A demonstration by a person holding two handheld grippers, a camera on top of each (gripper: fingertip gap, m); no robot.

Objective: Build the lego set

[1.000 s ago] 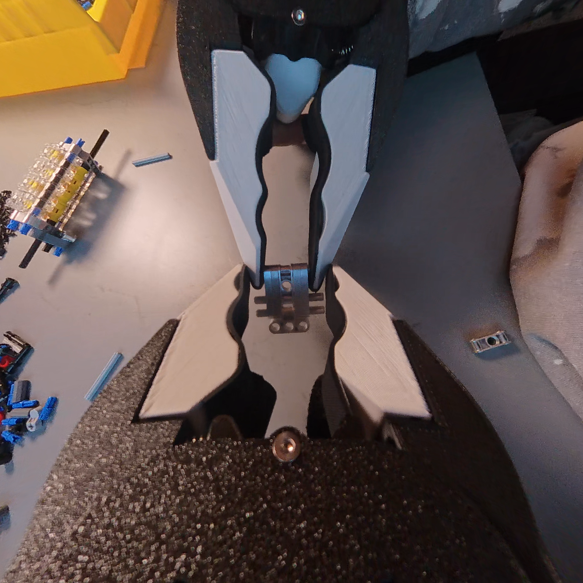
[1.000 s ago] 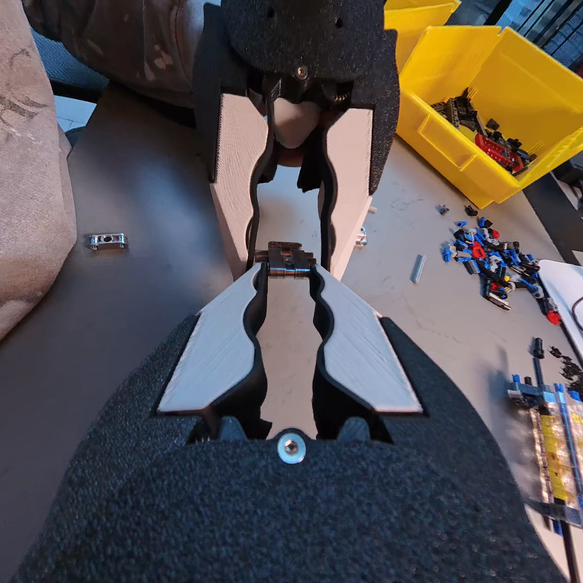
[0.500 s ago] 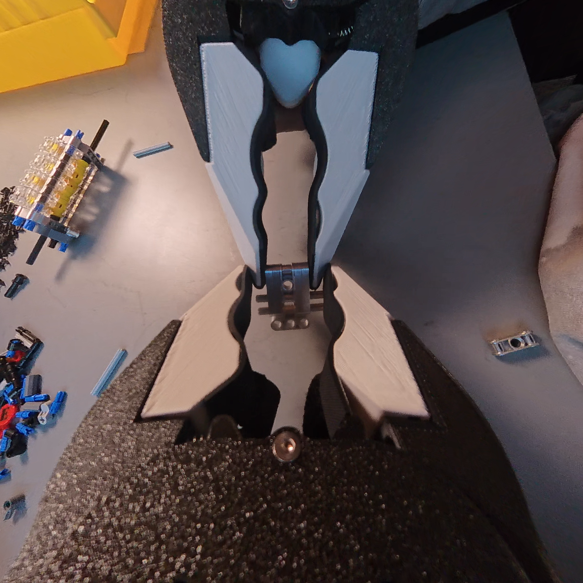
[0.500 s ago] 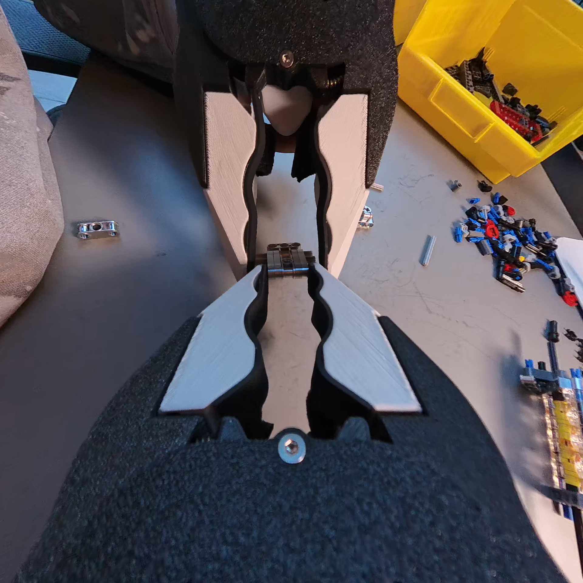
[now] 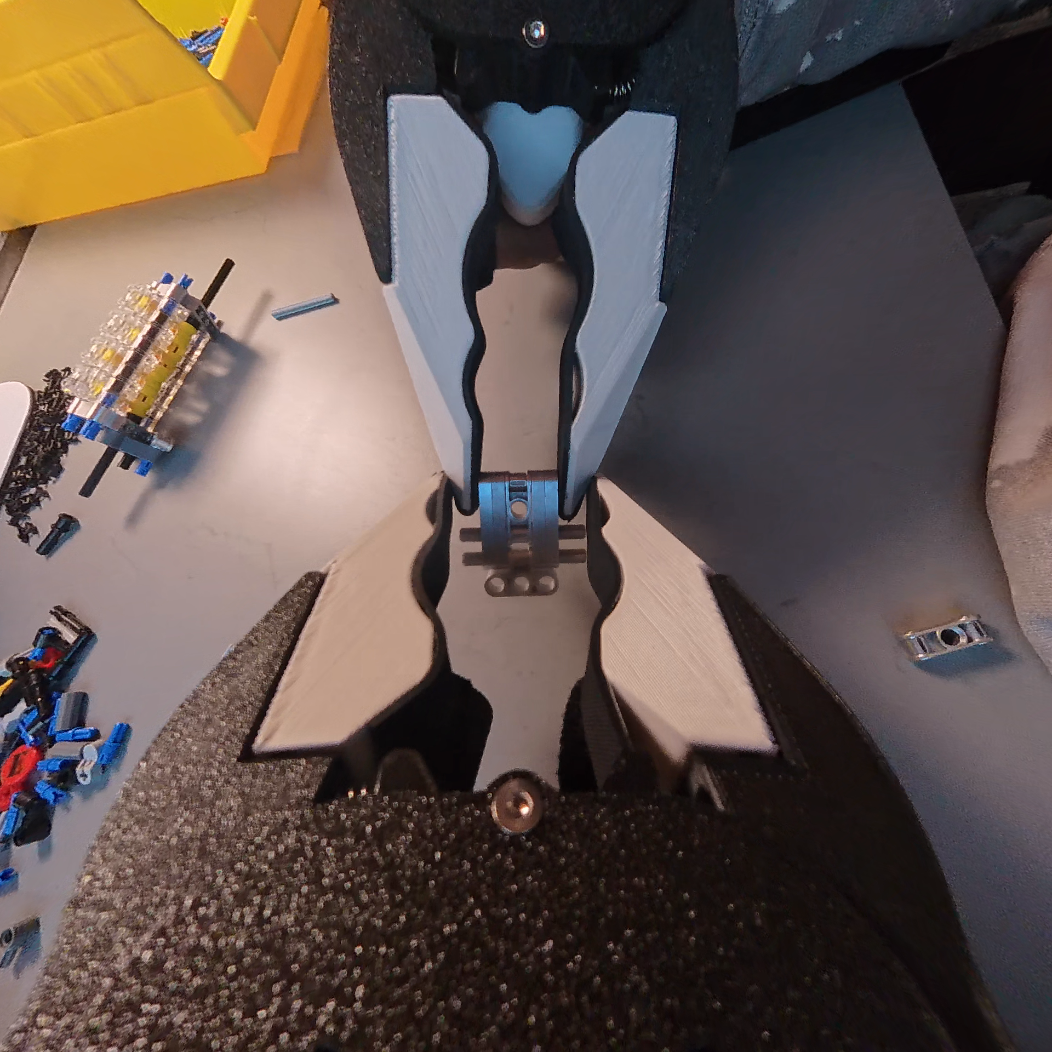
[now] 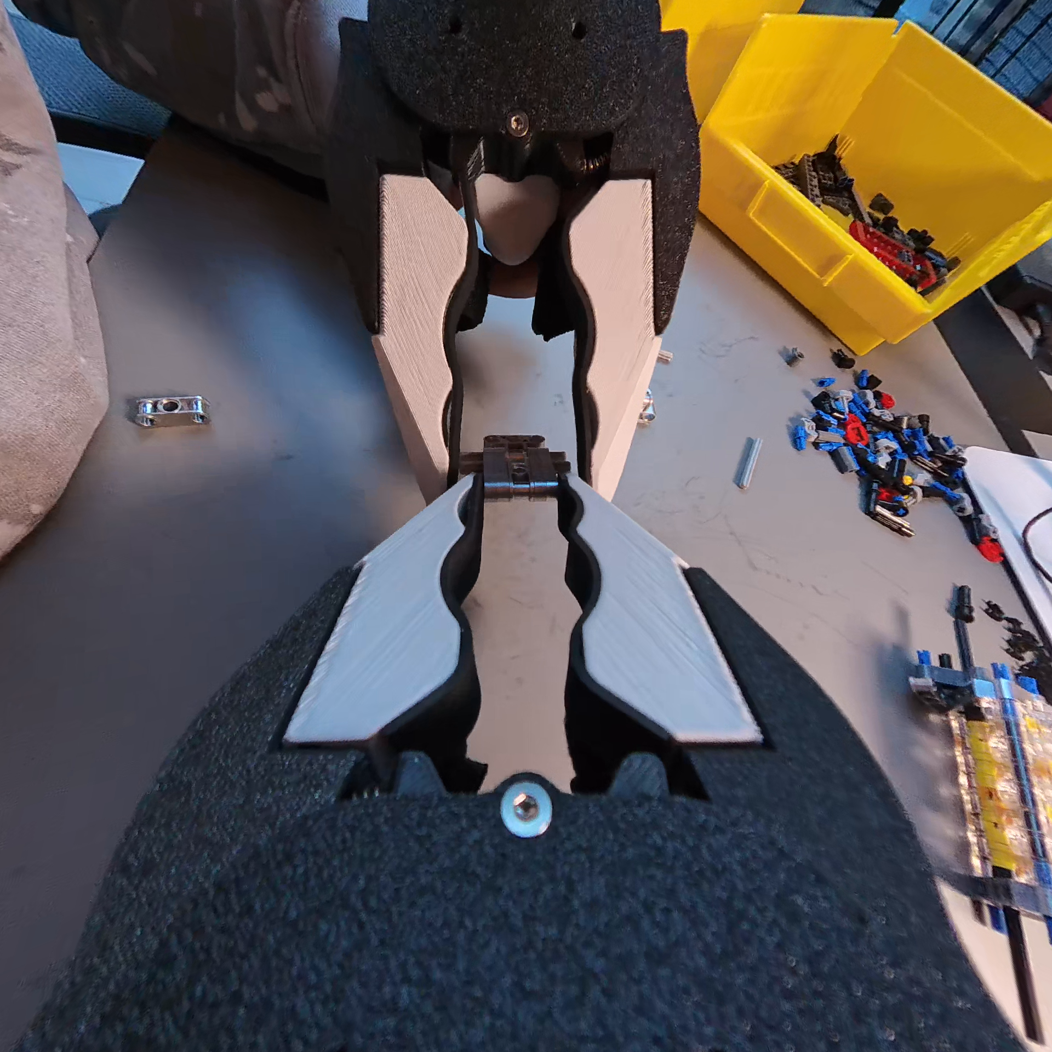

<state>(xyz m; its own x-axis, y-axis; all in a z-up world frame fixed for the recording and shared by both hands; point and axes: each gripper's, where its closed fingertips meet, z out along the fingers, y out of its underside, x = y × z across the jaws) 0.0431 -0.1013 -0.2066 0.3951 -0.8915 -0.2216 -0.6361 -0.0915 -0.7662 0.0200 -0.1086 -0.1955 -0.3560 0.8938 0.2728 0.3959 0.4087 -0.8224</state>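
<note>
Left wrist view shows both tongs pinching one small grey brick assembly (image 5: 517, 518) above the counter (image 5: 284, 484): right tongs (image 5: 517, 501) clamped on it, left tongs (image 6: 519, 475) gripping too.

Both wrist cameras look steeply down from close above, facing each other across the grey table (image 5: 284, 512); both show the same small grey brick assembly (image 5: 518, 512) and chrome connector (image 6: 172, 411).
</note>
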